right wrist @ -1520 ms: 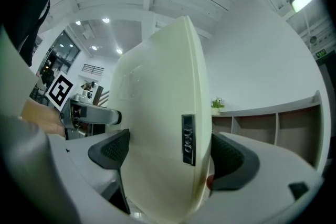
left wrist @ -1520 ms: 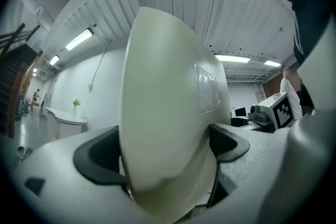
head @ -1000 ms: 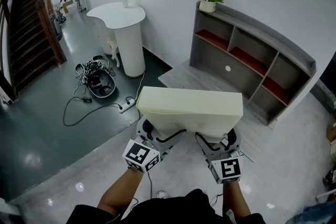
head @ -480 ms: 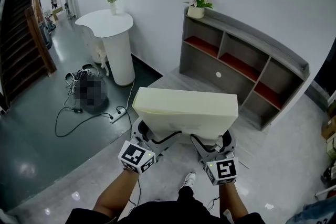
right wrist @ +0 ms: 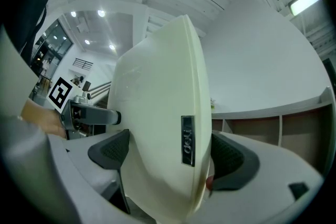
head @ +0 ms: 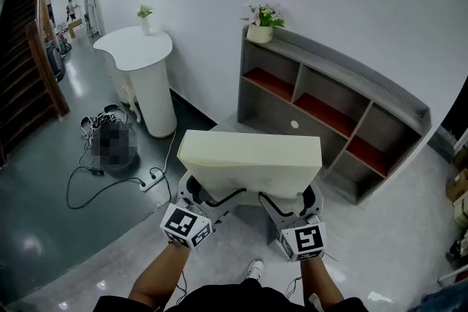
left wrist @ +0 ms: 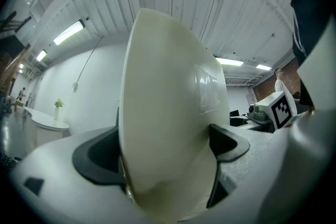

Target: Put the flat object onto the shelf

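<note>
Left gripper (head: pixel 218 195) and right gripper (head: pixel 282 201) each clamp the near edge of the cream flat object (head: pixel 248 156), which is held level ahead of them. Well beyond its far edge stands the shelf (head: pixel 344 58). Risk: gripped along one edge only, the object may pivot or slip if the grippers fall out of step. A dark tab (right wrist: pixel 188 141) between the right jaws appears to read "deli", though not with certainty.

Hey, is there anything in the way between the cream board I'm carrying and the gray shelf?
Nothing visible. Only open floor lies between the board and the shelf. A flowerpot sits on its top's left end in the head view.
</note>
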`<control>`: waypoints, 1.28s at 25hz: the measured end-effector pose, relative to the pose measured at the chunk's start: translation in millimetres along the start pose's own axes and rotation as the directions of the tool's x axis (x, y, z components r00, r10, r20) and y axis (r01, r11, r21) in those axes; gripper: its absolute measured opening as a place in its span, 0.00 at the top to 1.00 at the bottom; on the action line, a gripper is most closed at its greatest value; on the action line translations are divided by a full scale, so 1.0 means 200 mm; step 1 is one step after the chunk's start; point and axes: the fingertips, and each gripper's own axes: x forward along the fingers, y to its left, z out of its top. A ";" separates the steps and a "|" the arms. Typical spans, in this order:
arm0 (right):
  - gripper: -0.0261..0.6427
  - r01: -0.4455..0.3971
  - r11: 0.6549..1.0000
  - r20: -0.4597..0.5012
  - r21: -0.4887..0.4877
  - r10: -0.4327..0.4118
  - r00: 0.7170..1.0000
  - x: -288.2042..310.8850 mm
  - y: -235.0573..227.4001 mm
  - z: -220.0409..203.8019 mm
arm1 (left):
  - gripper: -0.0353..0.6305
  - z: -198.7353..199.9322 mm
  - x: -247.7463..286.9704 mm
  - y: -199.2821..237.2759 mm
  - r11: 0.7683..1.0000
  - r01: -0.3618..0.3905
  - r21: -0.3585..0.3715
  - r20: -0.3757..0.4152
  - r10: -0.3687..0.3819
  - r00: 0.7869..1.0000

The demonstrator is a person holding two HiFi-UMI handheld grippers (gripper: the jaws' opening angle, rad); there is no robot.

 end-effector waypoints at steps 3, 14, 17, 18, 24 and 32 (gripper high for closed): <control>0.27 0.009 1.000 -0.002 0.008 -0.009 1.000 0.07 -0.13 -0.03 | 0.17 -0.02 0.16 0.02 1.000 0.013 0.004 -0.002 -0.013 1.000; 0.27 0.061 0.998 0.014 0.002 -0.061 0.998 0.19 -0.63 -0.10 | 0.17 -0.06 0.69 -0.02 0.998 0.061 0.020 0.010 -0.061 0.998; 0.27 0.078 0.997 0.015 -0.002 -0.078 0.997 0.19 -0.75 -0.11 | 0.17 -0.06 0.82 -0.06 0.996 0.086 0.024 0.016 -0.086 0.996; 0.27 0.085 0.996 0.016 -0.002 -0.085 0.996 0.18 -0.78 -0.12 | 0.17 -0.06 0.86 -0.08 0.995 0.092 0.025 0.017 -0.093 0.996; 0.27 0.124 0.992 0.025 -0.013 -0.123 0.992 0.20 -0.99 -0.14 | 0.17 -0.07 1.07 -0.11 0.992 0.124 0.021 0.024 -0.124 0.992; 0.27 0.187 0.982 -0.010 -0.024 -0.187 0.982 0.17 -1.20 -0.16 | 0.17 -0.09 1.30 -0.20 0.982 0.191 -0.002 0.026 -0.190 0.981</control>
